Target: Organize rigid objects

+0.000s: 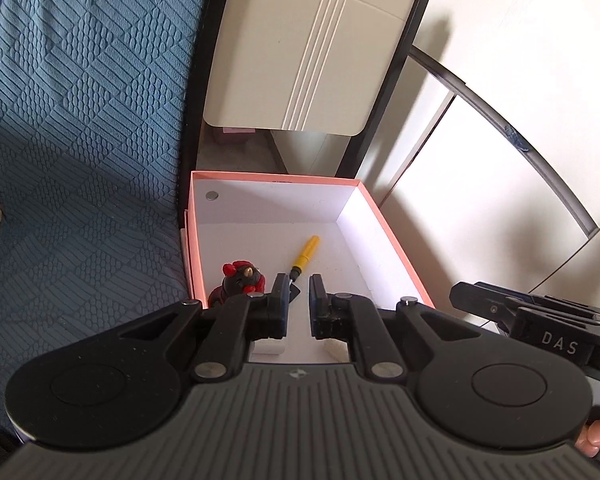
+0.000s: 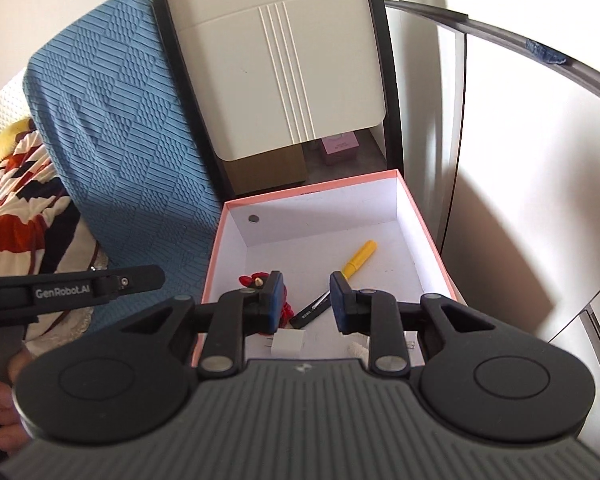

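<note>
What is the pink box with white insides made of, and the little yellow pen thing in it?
The pink-edged box with white insides looks like stiff matte cardboard: thin flat walls, sharp folded corners, no shine. The small yellow pen-shaped cylinder looks like smooth plastic, going by its even bright colour and faint sheen, though that is a guess from its look.

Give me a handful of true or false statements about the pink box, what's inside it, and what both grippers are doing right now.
1. The yellow pen lies inside the pink box. True.
2. The left gripper holds the pen. False: its jaws are apart with nothing between them.
3. The red and black figurine sits on the blue cover. False: it is in the box.
4. The right gripper is open. True.
5. A white adapter lies in the box. True.
</note>
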`<state>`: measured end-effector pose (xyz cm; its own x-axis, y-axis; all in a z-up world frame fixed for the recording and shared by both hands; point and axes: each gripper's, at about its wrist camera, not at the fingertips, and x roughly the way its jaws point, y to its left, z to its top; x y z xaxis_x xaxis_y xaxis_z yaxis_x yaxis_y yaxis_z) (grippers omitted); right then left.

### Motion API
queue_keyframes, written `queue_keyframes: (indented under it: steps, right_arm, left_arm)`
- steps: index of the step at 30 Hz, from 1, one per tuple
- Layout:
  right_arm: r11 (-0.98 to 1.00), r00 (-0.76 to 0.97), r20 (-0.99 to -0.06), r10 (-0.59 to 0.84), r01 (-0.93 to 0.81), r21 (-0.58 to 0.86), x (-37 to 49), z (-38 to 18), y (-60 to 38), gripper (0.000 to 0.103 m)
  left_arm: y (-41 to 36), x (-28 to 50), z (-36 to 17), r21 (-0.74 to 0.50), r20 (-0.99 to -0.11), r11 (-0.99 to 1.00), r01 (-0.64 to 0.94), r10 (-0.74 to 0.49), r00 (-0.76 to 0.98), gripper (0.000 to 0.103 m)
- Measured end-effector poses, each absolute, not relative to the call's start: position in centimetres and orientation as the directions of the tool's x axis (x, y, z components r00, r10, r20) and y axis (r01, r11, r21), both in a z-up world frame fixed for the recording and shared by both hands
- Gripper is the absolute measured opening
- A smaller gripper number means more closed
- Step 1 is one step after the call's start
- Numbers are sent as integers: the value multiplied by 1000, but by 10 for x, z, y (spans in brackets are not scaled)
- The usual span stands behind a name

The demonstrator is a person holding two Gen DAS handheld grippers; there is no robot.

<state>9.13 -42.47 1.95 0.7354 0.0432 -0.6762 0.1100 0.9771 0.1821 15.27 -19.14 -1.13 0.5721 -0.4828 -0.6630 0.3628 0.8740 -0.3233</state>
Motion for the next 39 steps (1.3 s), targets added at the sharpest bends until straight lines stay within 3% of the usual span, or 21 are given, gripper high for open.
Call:
queue_keyframes:
  steps: [10, 11, 12, 14, 17, 21, 22, 24, 26, 28, 39]
  right_arm:
    - [978, 747, -663, 37, 109, 177, 56, 28, -410, 29]
    - [978, 747, -664, 37, 109, 178, 53, 28, -409, 29]
    - [977, 746, -665, 38, 111, 181, 50, 28, -409, 29]
    - [974, 746, -665, 41, 117, 192, 44, 28, -409, 29]
    - [976, 747, -665, 24, 125, 176, 36, 29, -407, 29]
    - [975, 745, -667, 18, 136, 178, 27, 29, -406, 29]
    - [974, 745, -667, 14, 139, 176, 25, 29, -406, 31]
    - [973, 748, -664, 1, 152, 173, 20, 29, -406, 48]
    - [972, 755, -656, -7, 159, 173, 16, 27, -407, 80]
    - [971, 761, -649, -11, 163, 174, 12, 26, -408, 89]
    - [976, 738, -672, -65, 188, 113, 0, 17, -401, 90]
  left_arm:
    - [-172, 126, -4, -306, -665, 877, 372, -476, 576, 13]
    - [-171, 124, -4, -309, -664, 875, 373, -479, 574, 21]
    - [-169, 121, -4, -306, -663, 876, 372, -477, 577, 42]
    - [-164, 115, -1, -287, -652, 883, 372, -465, 599, 63]
    - [-160, 107, 2, -275, -644, 880, 387, -467, 605, 71]
    - [-157, 98, 6, -249, -636, 888, 387, -451, 626, 95]
    - [-155, 95, 7, -248, -632, 888, 387, -451, 630, 97]
    - [-153, 91, 8, -253, -630, 889, 382, -451, 632, 99]
    - [-150, 86, 7, -250, -632, 891, 379, -447, 634, 100]
    - [-149, 81, 6, -237, -633, 895, 378, -437, 639, 100]
    - [-138, 68, 4, -213, -644, 909, 357, -406, 648, 101]
